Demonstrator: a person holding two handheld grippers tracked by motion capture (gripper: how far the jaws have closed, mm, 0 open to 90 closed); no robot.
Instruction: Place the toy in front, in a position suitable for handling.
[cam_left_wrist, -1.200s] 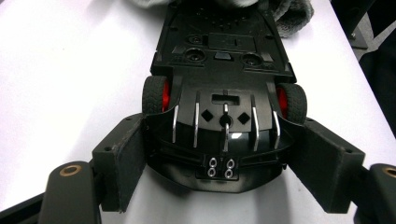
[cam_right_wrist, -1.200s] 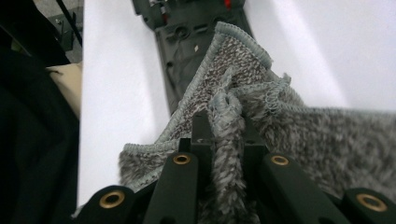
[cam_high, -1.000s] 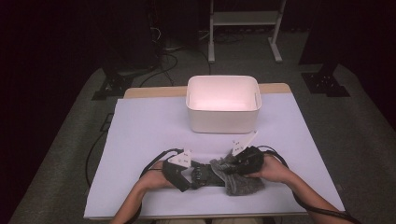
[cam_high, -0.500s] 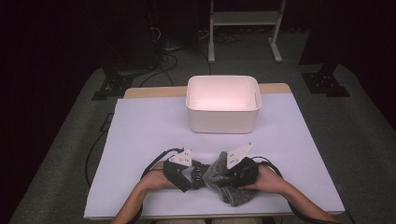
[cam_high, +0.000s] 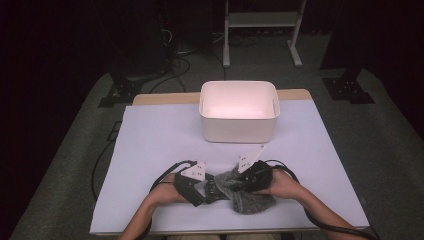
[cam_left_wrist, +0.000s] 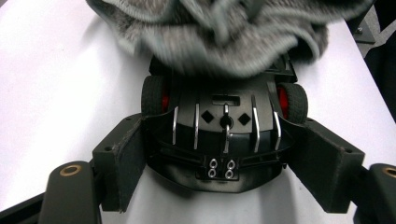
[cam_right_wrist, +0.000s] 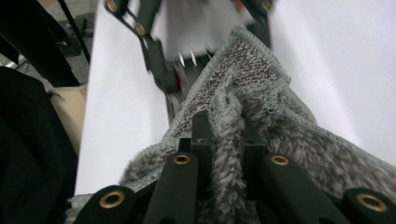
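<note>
We see a grey cloth (cam_right_wrist: 261, 116) of fluffy, looped terry with a stitched hem, draped over a toy car (cam_left_wrist: 224, 135) of glossy black plastic with bright metal strips and matt rubber tyres. The fingers (cam_left_wrist: 119, 161) look matt black and slightly grainy. The surface (cam_high: 160, 145) is smooth, matt white, with a wooden edge; the bin (cam_high: 239, 112) is smooth white plastic.

Toy car's (cam_left_wrist: 224, 121) front under cloth (cam_left_wrist: 224, 37)

white bin (cam_high: 239, 118), white table (cam_high: 150, 150), metal stand (cam_high: 260, 22)
</note>
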